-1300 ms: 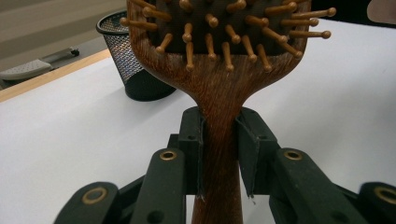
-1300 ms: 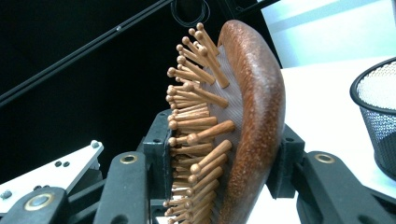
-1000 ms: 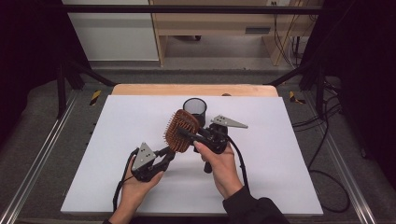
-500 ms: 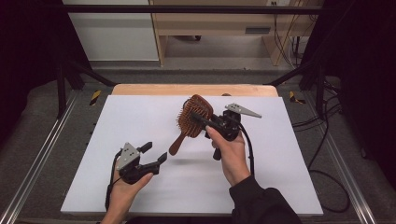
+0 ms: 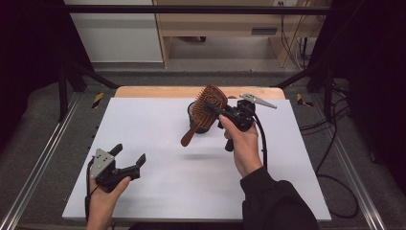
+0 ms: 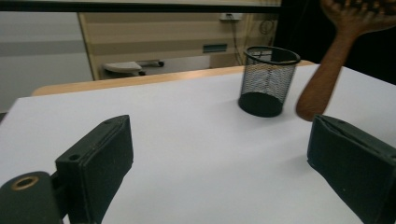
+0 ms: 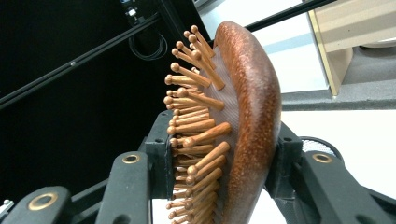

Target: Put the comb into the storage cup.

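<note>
Above mesh cup (image 5: 193, 116): wooden hairbrush (image 5: 207, 109), peg bristles | right tongs (image 5: 221, 114) clamped on it | left tongs (image 5: 128, 157) apart

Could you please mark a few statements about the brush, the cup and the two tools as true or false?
1. The right tool grips the brush by its head. True.
2. The left tool holds the brush handle. False: its jaws are open with nothing between them; they have just been opening.
3. The mesh cup stands upright on the white table. True.
4. The brush lies flat on the table. False: it is held in the air near the cup, handle pointing down.
5. The cup is full of pens. False: nothing shows inside it in the left gripper view.
</note>
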